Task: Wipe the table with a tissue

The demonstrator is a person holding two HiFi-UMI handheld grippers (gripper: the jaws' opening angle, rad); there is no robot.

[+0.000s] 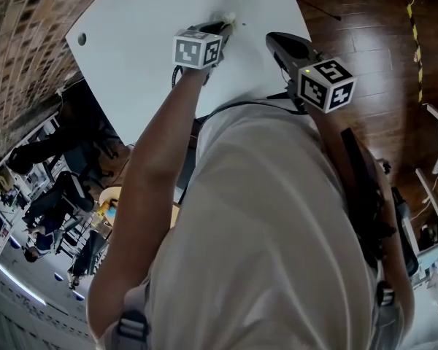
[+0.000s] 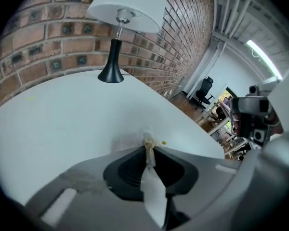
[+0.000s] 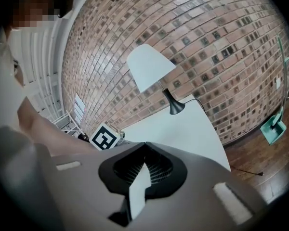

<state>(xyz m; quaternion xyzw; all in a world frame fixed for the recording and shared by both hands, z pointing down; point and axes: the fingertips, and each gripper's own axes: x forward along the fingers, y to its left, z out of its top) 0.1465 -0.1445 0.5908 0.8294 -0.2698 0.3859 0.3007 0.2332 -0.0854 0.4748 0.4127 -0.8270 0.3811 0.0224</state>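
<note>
Left gripper [image 2: 148,139] pinches the tissue [image 2: 148,150], thin and twisted, down on the table [image 2: 58,129], well apart from the lamp [image 2: 111,74]. I judge it soft, light and easy to tear; hold its bunched end. Right gripper [image 3: 144,146] has its jaws together, empty.

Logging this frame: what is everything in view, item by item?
table: one, white, beneath both grippers
lamp: one, white shade, black base, on the table by the wall
tissue: one, white, twisted, tip on the table
brick wall: one, red-brown, behind the table
floor: dark wood, beside the table
dustpan: one, teal, on the floor by the wall
left gripper: grey, closed on the tissue
right gripper: grey, closed, empty, over the table
left arm: bare, reaching forward
</note>
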